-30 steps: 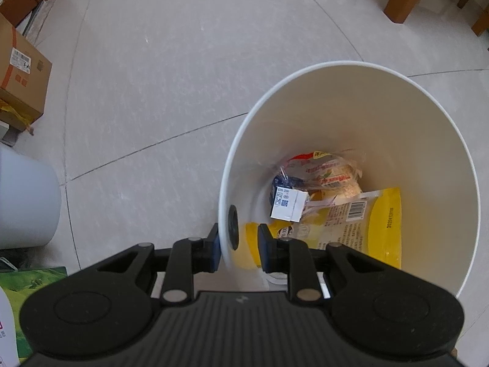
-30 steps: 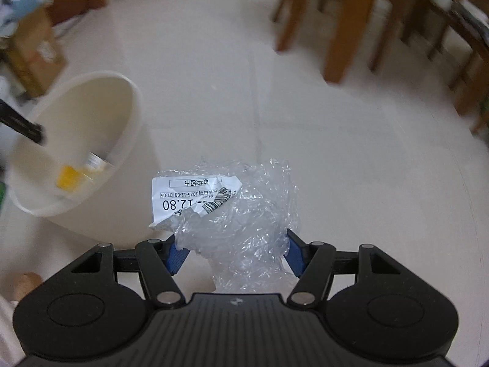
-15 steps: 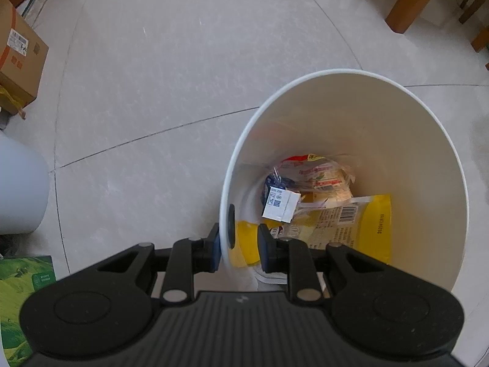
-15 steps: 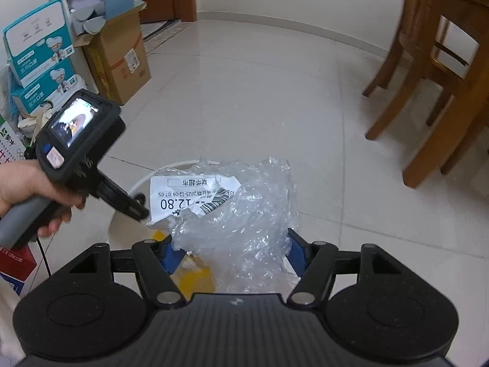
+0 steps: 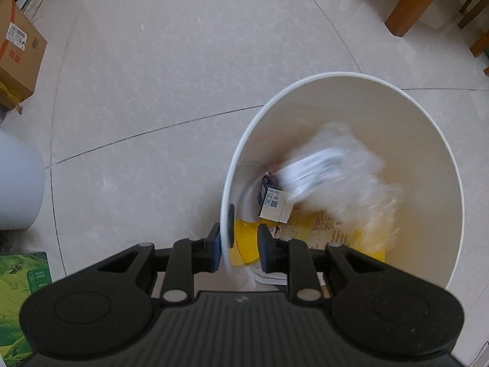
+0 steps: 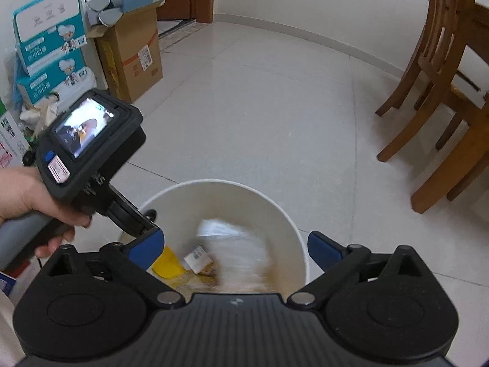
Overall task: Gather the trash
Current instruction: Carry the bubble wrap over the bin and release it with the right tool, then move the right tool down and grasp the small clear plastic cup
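Standing at the far left of the right wrist view are stacked teal-and-white cartons (image 6: 50, 30) and a brown cardboard box (image 6: 134, 61) on the pale tiled floor (image 6: 259, 98). Just right of them a person's left hand (image 6: 21, 195) holds the left gripper (image 5: 239, 241), whose narrow jaws clamp the near rim of the white trash bin (image 5: 406, 116), one pad outside the wall and one inside. Lower in that view the right gripper (image 6: 235, 246) hangs over the bin's mouth, its jaws opening wide with nothing between them. Inside the bin a crumpled clear plastic wrap with a white label (image 5: 330, 171) shows as a blur, free of both grippers, above a yellow packet (image 5: 244, 241) and a small white carton (image 5: 273, 205) at the bottom. At the far right stand a wooden chair (image 6: 434, 70) and table legs (image 5: 409, 9).
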The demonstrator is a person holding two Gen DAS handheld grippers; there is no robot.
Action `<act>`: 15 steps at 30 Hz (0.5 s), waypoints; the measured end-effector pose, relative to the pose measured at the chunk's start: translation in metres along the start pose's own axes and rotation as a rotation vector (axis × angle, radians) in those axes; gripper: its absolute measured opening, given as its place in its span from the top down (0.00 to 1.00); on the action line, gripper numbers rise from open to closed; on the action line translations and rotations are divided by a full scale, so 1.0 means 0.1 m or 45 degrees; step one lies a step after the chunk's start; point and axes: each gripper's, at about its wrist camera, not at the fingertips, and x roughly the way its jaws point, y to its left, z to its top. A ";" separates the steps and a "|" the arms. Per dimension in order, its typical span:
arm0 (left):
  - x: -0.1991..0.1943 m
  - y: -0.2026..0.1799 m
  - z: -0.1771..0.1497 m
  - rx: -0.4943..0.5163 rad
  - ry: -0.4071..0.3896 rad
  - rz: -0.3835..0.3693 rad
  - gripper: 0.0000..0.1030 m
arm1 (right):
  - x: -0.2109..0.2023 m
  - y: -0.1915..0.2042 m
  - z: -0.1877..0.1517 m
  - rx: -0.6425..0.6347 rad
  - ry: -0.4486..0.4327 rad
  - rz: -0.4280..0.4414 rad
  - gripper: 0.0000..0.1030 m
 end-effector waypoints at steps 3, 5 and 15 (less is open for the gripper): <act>0.00 -0.02 0.00 0.010 -0.003 0.006 0.80 | -0.12 -0.08 -0.14 0.017 -0.011 -0.022 0.01; 0.00 -0.03 -0.01 0.011 -0.004 0.009 0.80 | -0.21 -0.17 -0.29 0.050 -0.017 -0.046 0.01; -0.01 -0.08 0.00 0.014 -0.003 0.026 0.80 | -0.39 -0.67 -1.62 0.313 0.029 -0.236 0.01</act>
